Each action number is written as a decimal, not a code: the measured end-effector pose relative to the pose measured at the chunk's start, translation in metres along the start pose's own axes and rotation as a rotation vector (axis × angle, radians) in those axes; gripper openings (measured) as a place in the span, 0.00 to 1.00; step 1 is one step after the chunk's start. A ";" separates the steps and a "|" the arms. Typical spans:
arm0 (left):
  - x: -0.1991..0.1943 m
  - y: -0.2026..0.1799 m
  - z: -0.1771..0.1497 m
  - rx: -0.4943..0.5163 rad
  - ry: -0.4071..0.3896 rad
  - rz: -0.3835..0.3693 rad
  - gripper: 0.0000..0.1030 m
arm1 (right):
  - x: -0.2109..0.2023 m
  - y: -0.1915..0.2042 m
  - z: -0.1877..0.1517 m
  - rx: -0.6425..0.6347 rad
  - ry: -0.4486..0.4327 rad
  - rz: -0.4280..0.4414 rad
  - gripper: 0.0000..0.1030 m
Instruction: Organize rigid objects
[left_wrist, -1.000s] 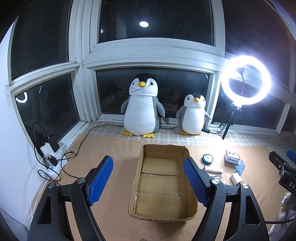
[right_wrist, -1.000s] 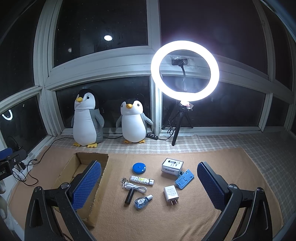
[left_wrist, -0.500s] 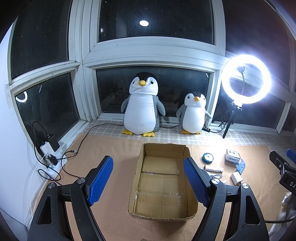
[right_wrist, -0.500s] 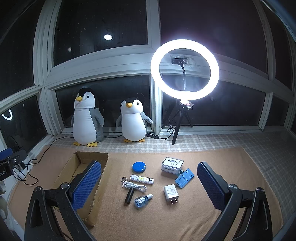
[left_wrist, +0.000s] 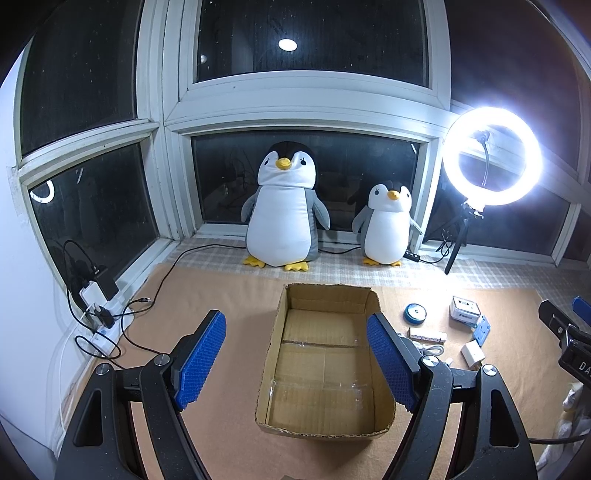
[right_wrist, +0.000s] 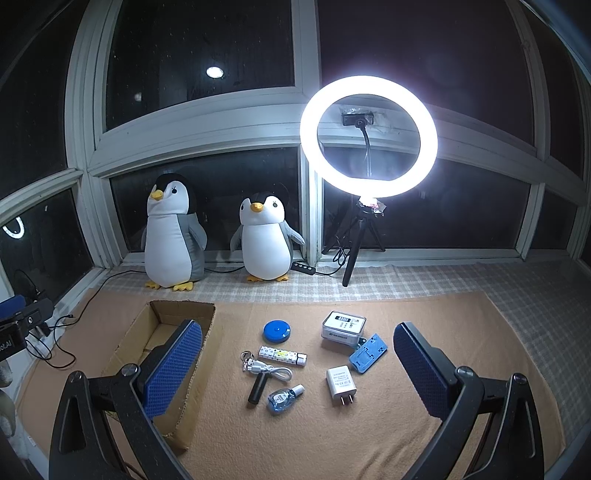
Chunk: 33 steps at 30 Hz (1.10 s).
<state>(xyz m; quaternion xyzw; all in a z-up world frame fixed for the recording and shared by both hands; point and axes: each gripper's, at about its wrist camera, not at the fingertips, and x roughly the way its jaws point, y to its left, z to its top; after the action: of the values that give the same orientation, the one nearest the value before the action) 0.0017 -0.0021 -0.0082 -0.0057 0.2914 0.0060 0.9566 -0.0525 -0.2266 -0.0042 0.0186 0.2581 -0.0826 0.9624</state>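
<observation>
An empty cardboard box (left_wrist: 325, 369) (right_wrist: 162, 325) lies open on the tan mat. Right of it sit several small items: a blue round case (right_wrist: 276, 330), a white patterned stick (right_wrist: 282, 355), a white cable with keyring (right_wrist: 264, 368), a black cylinder (right_wrist: 257, 388), a small blue bottle (right_wrist: 284, 397), a white charger plug (right_wrist: 341, 384), a blue clip (right_wrist: 368, 353) and a clear-cased box (right_wrist: 343, 325). My left gripper (left_wrist: 295, 362) hangs open above the box's near left side. My right gripper (right_wrist: 295, 373) is open above the items, holding nothing.
Two plush penguins (left_wrist: 282, 206) (left_wrist: 386, 225) stand on the checked sill strip by the window. A lit ring light on a tripod (right_wrist: 368, 136) stands behind the items. A power strip with cables (left_wrist: 99, 317) lies at the mat's left edge.
</observation>
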 end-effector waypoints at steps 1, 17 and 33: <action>0.000 0.000 0.000 0.000 0.001 0.001 0.79 | 0.000 0.000 0.001 -0.001 0.000 0.000 1.00; 0.012 0.000 -0.004 0.002 0.037 0.001 0.79 | 0.007 -0.001 -0.002 0.002 0.028 0.001 1.00; 0.040 0.007 -0.014 0.003 0.108 0.011 0.79 | 0.023 -0.004 -0.005 0.000 0.083 -0.002 1.00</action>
<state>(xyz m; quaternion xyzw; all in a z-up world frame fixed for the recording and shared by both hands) 0.0267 0.0048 -0.0424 -0.0030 0.3424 0.0104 0.9395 -0.0363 -0.2338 -0.0204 0.0215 0.2977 -0.0828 0.9508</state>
